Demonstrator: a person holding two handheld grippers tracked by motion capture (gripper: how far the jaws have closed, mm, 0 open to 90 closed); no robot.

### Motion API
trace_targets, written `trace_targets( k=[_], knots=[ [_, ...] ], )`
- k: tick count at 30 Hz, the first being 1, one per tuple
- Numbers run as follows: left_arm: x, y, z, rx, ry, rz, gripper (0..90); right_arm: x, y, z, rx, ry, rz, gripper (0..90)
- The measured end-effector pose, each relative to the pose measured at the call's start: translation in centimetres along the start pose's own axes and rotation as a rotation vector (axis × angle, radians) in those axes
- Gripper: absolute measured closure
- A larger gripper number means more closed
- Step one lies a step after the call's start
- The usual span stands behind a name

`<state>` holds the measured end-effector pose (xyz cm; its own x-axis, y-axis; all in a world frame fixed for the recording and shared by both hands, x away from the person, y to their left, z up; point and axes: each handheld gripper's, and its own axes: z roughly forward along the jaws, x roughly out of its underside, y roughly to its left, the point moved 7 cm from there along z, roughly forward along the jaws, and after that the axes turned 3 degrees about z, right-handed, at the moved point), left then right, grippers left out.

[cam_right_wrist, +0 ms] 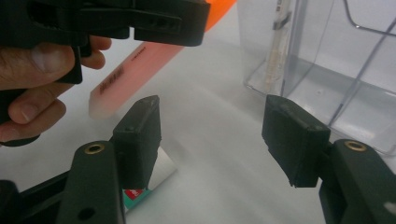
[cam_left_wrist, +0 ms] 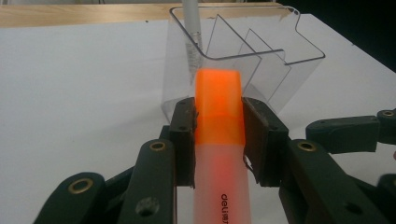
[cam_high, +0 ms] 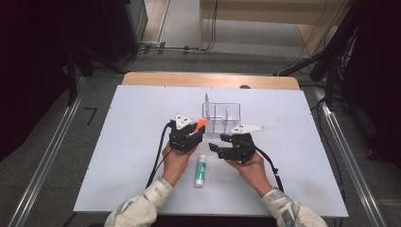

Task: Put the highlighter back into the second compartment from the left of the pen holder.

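Left gripper (cam_high: 198,128) near centre of the white tabletop (cam_high: 127,142), jaws clamped on an orange highlighter (cam_left_wrist: 219,135), gripped just below its orange cap; cap points toward the clear organizer (cam_high: 222,117) at about 1 o'clock from the gripper in the high view. In the left gripper view the pads (cam_left_wrist: 184,140) press both sides of the highlighter's barrel, cap end just short of the organizer's near wall, apart from it as far as can be told. Organizer has several compartments divided by clear partitions; a thin white pen (cam_left_wrist: 191,32) stands tilted in its left-end compartment. Right gripper (cam_high: 215,147) at 3 o'clock from the left one, its tips pointing to 9 o'clock, jaws apart with nothing between them; in the right gripper view bare tabletop shows in the gap. A glue stick (cam_high: 201,171) with green label lies flat on the tabletop at 6 o'clock from the grippers, between the two hands, touched by neither
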<state>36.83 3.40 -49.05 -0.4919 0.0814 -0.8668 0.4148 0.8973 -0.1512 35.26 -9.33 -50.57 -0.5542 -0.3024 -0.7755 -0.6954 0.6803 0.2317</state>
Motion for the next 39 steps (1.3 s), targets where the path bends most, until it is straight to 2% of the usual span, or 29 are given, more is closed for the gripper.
trace_targets(
  k=[3,11,18,29,39],
  knots=[
    [0.0,-0.1,0.0,0.003,-0.001,-0.003,66.5,0.0,0.2,0.1,-0.009,0.000,-0.002,36.1],
    [0.0,-0.3,0.2,0.011,0.001,-0.001,66.4,-0.2,0.4,0.3,-0.042,-0.004,0.030,37.1],
    [0.0,-0.5,0.1,0.019,-0.003,-0.001,66.4,-0.4,1.0,0.8,-0.066,-0.001,0.030,37.8],
    [-0.1,-0.8,0.0,0.029,-0.008,0.005,66.4,-0.7,1.6,1.4,-0.112,-0.003,0.074,39.5],
    [-0.1,-1.0,0.0,0.034,-0.012,0.001,66.4,-0.9,1.7,1.7,-0.132,-0.003,0.101,40.8]
  ],
)
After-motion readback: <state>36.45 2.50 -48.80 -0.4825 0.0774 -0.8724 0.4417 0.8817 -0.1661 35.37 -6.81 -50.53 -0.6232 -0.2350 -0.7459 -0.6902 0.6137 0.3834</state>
